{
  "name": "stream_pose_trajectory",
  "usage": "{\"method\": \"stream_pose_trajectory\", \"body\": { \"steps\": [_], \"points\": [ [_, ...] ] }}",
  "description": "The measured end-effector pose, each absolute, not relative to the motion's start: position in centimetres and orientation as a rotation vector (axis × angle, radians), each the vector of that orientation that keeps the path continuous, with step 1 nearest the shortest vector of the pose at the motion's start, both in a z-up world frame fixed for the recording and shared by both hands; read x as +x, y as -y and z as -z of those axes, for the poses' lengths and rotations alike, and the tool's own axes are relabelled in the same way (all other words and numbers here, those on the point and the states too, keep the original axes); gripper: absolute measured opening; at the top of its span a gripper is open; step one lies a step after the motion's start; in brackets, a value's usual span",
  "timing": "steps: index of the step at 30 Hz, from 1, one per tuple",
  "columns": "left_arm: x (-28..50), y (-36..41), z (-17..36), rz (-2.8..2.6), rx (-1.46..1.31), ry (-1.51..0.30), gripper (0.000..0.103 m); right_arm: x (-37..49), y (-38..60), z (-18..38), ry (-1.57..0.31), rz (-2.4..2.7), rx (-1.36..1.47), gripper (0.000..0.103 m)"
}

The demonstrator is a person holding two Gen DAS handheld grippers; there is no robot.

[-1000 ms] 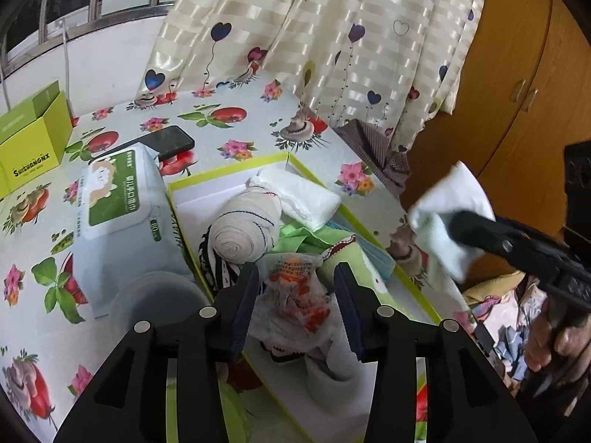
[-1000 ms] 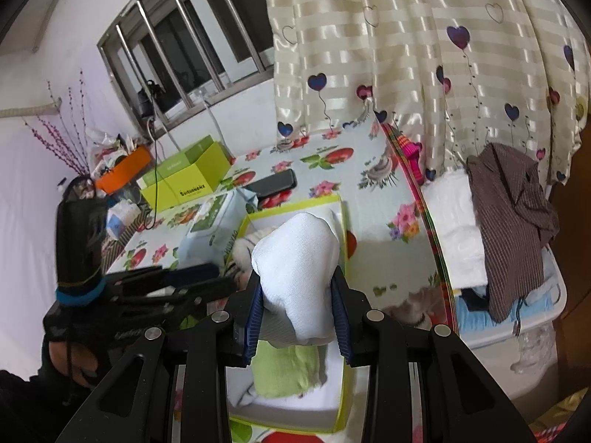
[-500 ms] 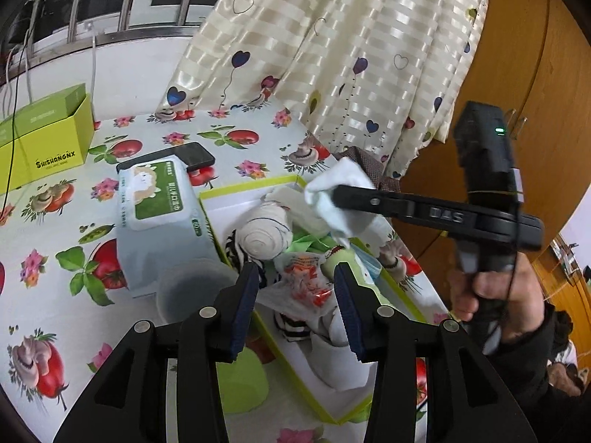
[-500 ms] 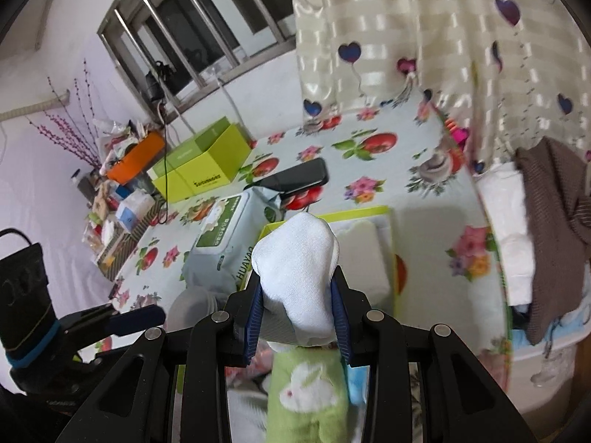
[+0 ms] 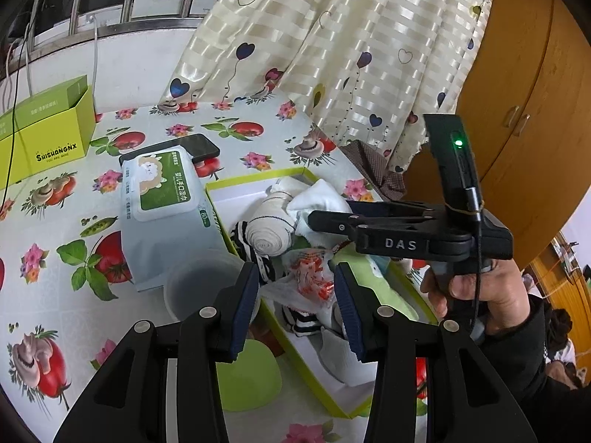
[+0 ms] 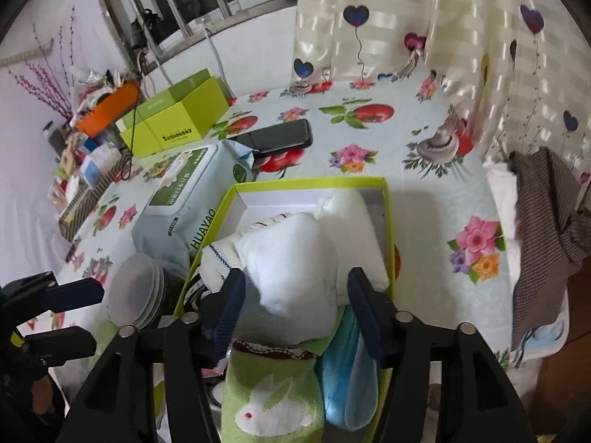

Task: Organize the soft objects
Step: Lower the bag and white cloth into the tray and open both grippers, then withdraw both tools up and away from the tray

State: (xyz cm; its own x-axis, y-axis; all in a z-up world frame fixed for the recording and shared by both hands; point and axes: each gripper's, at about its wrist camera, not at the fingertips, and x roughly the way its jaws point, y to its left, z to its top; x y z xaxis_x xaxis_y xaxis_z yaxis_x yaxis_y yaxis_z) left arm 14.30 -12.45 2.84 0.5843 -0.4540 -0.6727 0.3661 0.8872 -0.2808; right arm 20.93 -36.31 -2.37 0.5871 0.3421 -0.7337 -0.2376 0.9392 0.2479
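A yellow-green box (image 6: 386, 221) (image 5: 255, 181) on the flowered table holds soft things: a rolled striped sock (image 5: 267, 227), a green rabbit sock (image 6: 273, 398), a blue cloth (image 6: 343, 380), a folded white cloth (image 6: 354, 217) and a red-printed white cloth (image 5: 310, 277). My right gripper (image 6: 295, 310) hovers over the box with its jaws open around a white sock (image 6: 295, 258) that lies on the pile. It also shows in the left wrist view (image 5: 314, 221). My left gripper (image 5: 295, 306) is open and empty above the box's near end.
A wet-wipes pack (image 5: 162, 199) lies left of the box, with a black phone (image 5: 177, 147) behind it. Stacked grey lids (image 5: 199, 288) and a green bowl (image 5: 247, 376) stand near the box. A green carton (image 5: 44, 129) stands far left. Curtain and laundry pile (image 6: 543, 221) are to the right.
My right gripper came down over the box with the white sock and opened, leaving the sock on the pile. My left gripper stayed open and empty.
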Motion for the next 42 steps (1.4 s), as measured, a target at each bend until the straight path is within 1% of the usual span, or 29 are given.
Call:
{"method": "stream_pose_trajectory", "body": {
  "steps": [6, 8, 9, 10, 12, 13, 17, 23, 24, 28, 40, 41, 42],
  "points": [
    [14.1, 12.3, -2.8, 0.476, -0.121, -0.816, 0.044, 19.7, 36.3, 0.5, -0.796, -0.325, 0.121, 0.059],
    [14.1, 12.3, -2.9, 0.475, -0.122, -0.811, 0.044, 19.5, 36.2, 0.1, -0.769, -0.325, 0.115, 0.057],
    [14.1, 12.3, -2.9, 0.473, -0.122, -0.808, 0.044, 19.6, 36.0, 0.2, -0.772, -0.321, 0.110, 0.047],
    [14.0, 12.2, -2.9, 0.470, -0.122, -0.806, 0.044, 19.8, 35.8, 0.5, -0.785, -0.322, 0.106, 0.035],
    [14.0, 12.2, -2.9, 0.458, -0.116, -0.800, 0.044, 20.4, 35.1, 1.5, -0.817, -0.325, 0.084, 0.027],
    [13.9, 12.2, -2.9, 0.450, -0.111, -0.798, 0.044, 20.5, 34.8, 2.0, -0.832, -0.312, 0.067, 0.026],
    [13.7, 12.0, -2.8, 0.424, -0.104, -0.797, 0.044, 20.8, 34.8, 3.2, -0.858, -0.311, 0.076, 0.026],
    [13.2, 11.8, -2.9, 0.402, -0.098, -0.792, 0.044, 19.8, 35.4, 2.1, -0.842, -0.306, 0.104, 0.026],
    [13.0, 11.7, -3.0, 0.392, -0.093, -0.790, 0.044, 19.5, 35.5, 1.8, -0.838, -0.307, 0.108, 0.027],
    [12.3, 11.5, -3.1, 0.366, -0.077, -0.786, 0.044, 18.0, 35.3, 0.7, -0.819, -0.300, 0.104, 0.041],
    [9.2, 11.0, -3.5, 0.327, -0.038, -0.756, 0.044, 11.3, 33.8, -0.8, -0.783, -0.286, 0.106, 0.042],
    [9.0, 10.9, -3.5, 0.325, -0.038, -0.754, 0.044, 10.4, 33.5, -1.0, -0.775, -0.286, 0.103, 0.042],
    [8.7, 10.9, -3.5, 0.323, -0.039, -0.752, 0.044, 9.9, 33.3, -1.1, -0.772, -0.283, 0.100, 0.045]
  ]
}}
